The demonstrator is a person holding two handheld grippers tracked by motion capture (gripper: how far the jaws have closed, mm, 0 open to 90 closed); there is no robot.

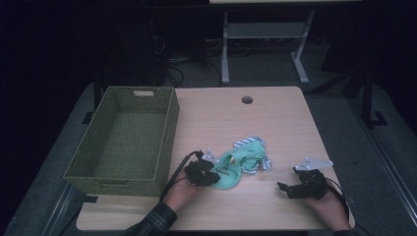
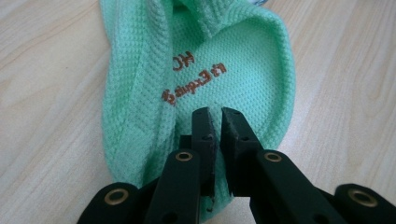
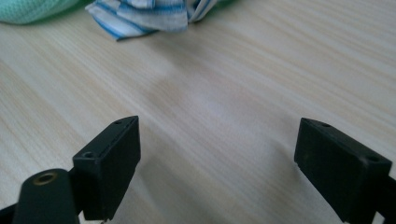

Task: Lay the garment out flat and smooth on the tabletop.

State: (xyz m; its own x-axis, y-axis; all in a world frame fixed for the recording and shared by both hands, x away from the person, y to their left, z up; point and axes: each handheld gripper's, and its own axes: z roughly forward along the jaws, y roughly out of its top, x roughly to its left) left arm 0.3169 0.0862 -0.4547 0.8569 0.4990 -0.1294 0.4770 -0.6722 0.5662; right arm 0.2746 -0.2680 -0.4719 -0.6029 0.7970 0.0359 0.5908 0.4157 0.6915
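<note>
While the left claw [image 2: 217, 116] pinches the mint cloth [image 2: 233, 70], the right claw [image 3: 217, 154] gapes over bare table [image 3: 233, 93]

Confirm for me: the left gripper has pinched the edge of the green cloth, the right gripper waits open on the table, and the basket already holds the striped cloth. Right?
Not quite. The basket holds nothing; in the high view the striped cloth lies on the table, bunched against the green cloth. The rest stands: the left gripper is pinched on the green cloth's edge, and the right gripper waits open over bare wood.
</note>
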